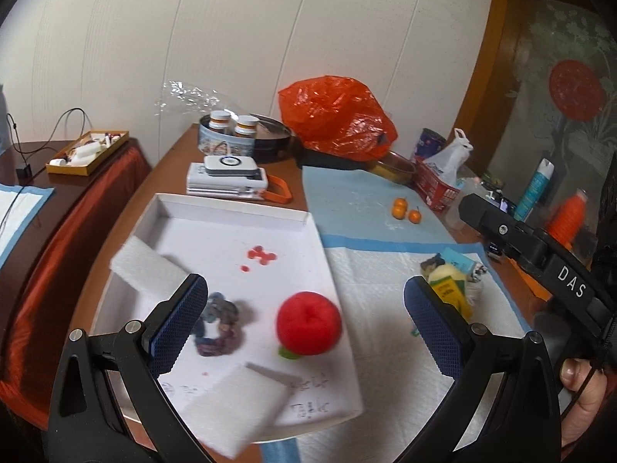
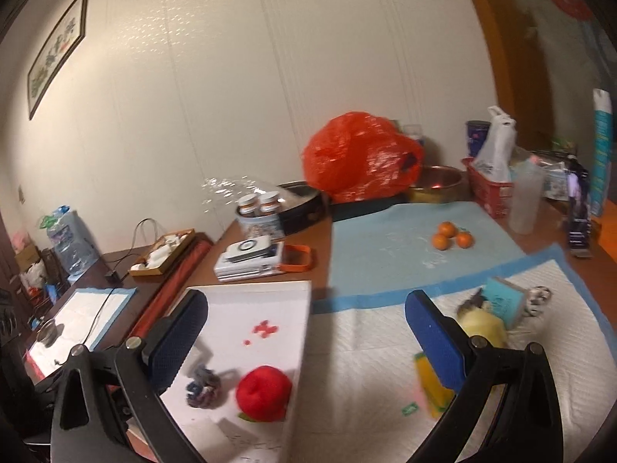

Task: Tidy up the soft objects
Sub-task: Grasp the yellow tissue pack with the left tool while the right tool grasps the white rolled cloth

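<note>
A white tray (image 1: 231,239) holds a red plush apple (image 1: 308,322), a dark scrunchie (image 1: 216,324), two white foam blocks (image 1: 150,270) (image 1: 235,405) and small red bits (image 1: 262,254). My left gripper (image 1: 305,283) hovers open above the tray with nothing between its fingers. On the white pad to the right lies a pile with a yellow sponge (image 1: 449,289) and a blue piece (image 1: 457,260). The right wrist view shows my right gripper (image 2: 306,297) open and empty over the tray's (image 2: 270,301) right edge, the apple (image 2: 264,393) below it, and a pale yellow soft lump (image 2: 484,326), blue sponge (image 2: 505,301) and yellow-green sponge (image 2: 432,382) beside its right finger.
An orange plastic bag (image 1: 335,115), a tin with two bottles (image 1: 227,135), stacked white devices (image 1: 227,181), tangerines (image 1: 405,210), a red basket (image 2: 489,189) and a metal bowl (image 2: 435,183) crowd the table's back. The right tool's black body (image 1: 540,254) and a hand (image 1: 582,386) are at right.
</note>
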The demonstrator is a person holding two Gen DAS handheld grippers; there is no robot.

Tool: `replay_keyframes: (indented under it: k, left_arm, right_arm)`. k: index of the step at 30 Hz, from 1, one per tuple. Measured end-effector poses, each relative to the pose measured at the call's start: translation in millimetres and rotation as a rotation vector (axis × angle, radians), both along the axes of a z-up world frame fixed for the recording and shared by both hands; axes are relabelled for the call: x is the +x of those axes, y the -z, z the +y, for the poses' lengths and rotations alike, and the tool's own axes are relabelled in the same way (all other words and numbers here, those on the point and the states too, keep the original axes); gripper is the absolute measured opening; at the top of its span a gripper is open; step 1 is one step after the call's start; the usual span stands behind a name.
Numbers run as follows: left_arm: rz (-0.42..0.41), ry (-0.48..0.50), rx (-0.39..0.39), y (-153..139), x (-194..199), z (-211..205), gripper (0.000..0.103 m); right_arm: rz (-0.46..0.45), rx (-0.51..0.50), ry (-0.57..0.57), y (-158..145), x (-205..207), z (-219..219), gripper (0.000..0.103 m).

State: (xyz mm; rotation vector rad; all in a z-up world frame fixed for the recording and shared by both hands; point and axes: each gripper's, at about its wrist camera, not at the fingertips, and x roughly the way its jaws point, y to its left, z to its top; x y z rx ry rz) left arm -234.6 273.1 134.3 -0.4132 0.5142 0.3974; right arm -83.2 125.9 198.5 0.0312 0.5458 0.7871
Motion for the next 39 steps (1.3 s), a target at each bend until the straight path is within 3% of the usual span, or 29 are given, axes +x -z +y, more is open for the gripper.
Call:
replay_keyframes:
  k: [10,14,19,23,33,35,37,39]
  left_arm:
    - [0.116,0.102,-0.066,13.5,67.9,-57.3,0.103]
    - [0.16,0.136,-0.055,18.8,97.5,-82.4,0.103]
    - [0.214,0.166,-0.107,32.8,140.5,-107.3,0.103]
    - [0.257,0.157,-0.115,47.2,168.6,-125.1,0.103]
    - [0.324,0.109,-0.119,71.7,208.4,-141.1,0.095]
    - [0.332,0.101,-0.129,75.7,210.1,-138.7,0.083]
    - [0.345,0.098,-0.157,82.0,211.8,-134.9,0.062]
    - [0.343,0.104,-0.174,86.0,210.9,-134.5,0.054]
  right_arm:
    - [0.014,-0.01,0.095,24.4,64.7,-92.1,0.103]
    - [0.076,-0.081,0.131,50.8,116.3,-135.9,0.103]
    - [0.164,-0.203,0.137,91.1,173.7,-177.2,0.103]
    - [0.204,-0.263,0.052,113.7,192.7,-184.1,0.103]
    - [0.179,-0.371,-0.164,141.8,203.5,-148.0,0.103]
    - [0.176,-0.377,-0.196,143.6,203.9,-135.8,0.103]
    - [0.16,-0.394,-0.232,145.4,200.8,-122.6,0.103]
    - [0.159,-0.412,-0.26,148.6,196.8,-114.2,0.102]
